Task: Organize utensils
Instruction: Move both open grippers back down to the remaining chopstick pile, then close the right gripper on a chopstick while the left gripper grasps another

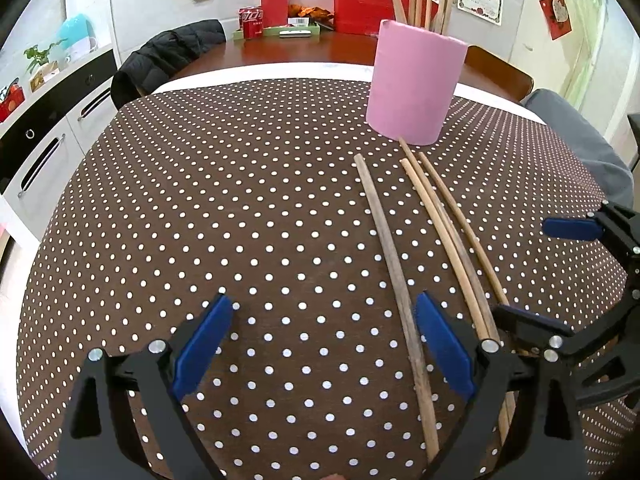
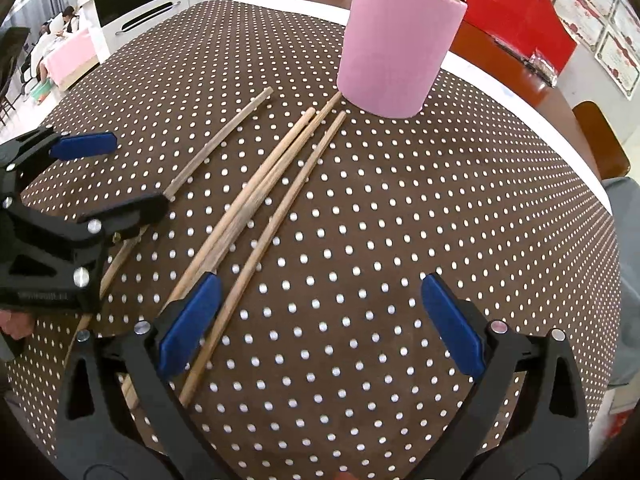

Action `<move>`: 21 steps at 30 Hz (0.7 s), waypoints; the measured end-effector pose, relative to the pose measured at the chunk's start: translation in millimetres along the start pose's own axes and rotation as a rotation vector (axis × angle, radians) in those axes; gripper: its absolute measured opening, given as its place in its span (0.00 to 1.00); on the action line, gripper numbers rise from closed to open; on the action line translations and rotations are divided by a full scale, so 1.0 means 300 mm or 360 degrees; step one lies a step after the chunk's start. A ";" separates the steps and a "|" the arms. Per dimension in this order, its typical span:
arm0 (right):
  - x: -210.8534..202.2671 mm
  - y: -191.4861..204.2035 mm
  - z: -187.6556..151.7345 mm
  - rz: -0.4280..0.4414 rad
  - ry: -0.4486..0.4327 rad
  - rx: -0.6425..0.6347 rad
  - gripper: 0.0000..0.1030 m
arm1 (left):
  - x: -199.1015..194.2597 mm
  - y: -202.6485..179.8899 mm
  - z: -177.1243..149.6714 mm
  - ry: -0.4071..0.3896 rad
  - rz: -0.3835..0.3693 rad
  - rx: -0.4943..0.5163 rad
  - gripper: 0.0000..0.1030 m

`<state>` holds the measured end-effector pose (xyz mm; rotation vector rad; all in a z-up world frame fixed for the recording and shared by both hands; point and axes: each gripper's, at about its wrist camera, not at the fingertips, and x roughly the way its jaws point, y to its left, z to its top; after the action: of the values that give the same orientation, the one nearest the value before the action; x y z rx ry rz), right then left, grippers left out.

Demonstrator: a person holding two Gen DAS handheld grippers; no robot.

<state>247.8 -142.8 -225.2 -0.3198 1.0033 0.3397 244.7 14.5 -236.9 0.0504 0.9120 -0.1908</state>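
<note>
A pink cup (image 1: 416, 84) (image 2: 396, 40) stands on the dotted tablecloth (image 1: 240, 220) with several chopsticks upright in it. In front of it several loose chopsticks lie on the cloth: a darker one (image 1: 390, 264) (image 2: 224, 140), a pale crossed pair (image 1: 440, 224) (image 2: 264, 196) and a single one (image 1: 460, 216) (image 2: 280, 216). My left gripper (image 1: 324, 340) (image 2: 120, 176) is open low over the cloth, the darker chopstick just inside its right finger. My right gripper (image 2: 320, 320) (image 1: 548, 272) is open too, with the single chopstick just inside its left finger. Neither holds anything.
A black jacket (image 1: 172, 52) hangs on a chair behind the table. Red boxes (image 1: 360, 4) and cola cans (image 1: 252, 20) sit on the far wooden table. White cabinets (image 1: 40, 152) line the left side. A wooden chair back (image 2: 600, 140) stands at the right edge.
</note>
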 end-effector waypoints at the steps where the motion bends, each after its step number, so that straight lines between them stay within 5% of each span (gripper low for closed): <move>1: -0.006 -0.008 -0.008 -0.0004 0.0005 -0.0007 0.92 | 0.000 0.001 0.000 0.0000 0.0000 0.0003 0.89; 4: -0.030 -0.045 -0.026 0.0006 0.0016 0.0026 0.78 | -0.001 0.005 0.001 0.0001 0.0000 0.0008 0.89; 12: 0.026 -0.059 0.083 0.0112 -0.0006 0.0098 0.76 | 0.024 -0.040 0.060 0.0076 0.0086 0.0111 0.89; 14: 0.046 -0.062 0.108 0.0117 -0.0009 0.0110 0.65 | 0.037 -0.055 0.084 0.0106 0.0108 0.0156 0.89; 17: 0.031 -0.062 0.116 0.0130 -0.0031 0.0082 0.37 | 0.063 -0.069 0.111 0.0157 0.0059 0.0193 0.89; 21: 0.019 -0.090 0.110 0.0156 -0.0021 0.0108 0.32 | 0.079 -0.066 0.133 0.0176 0.0037 0.0201 0.89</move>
<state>287.1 -152.7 -210.6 -0.2072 1.0176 0.3953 286.2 -13.3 -230.4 0.1903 1.0082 -0.2253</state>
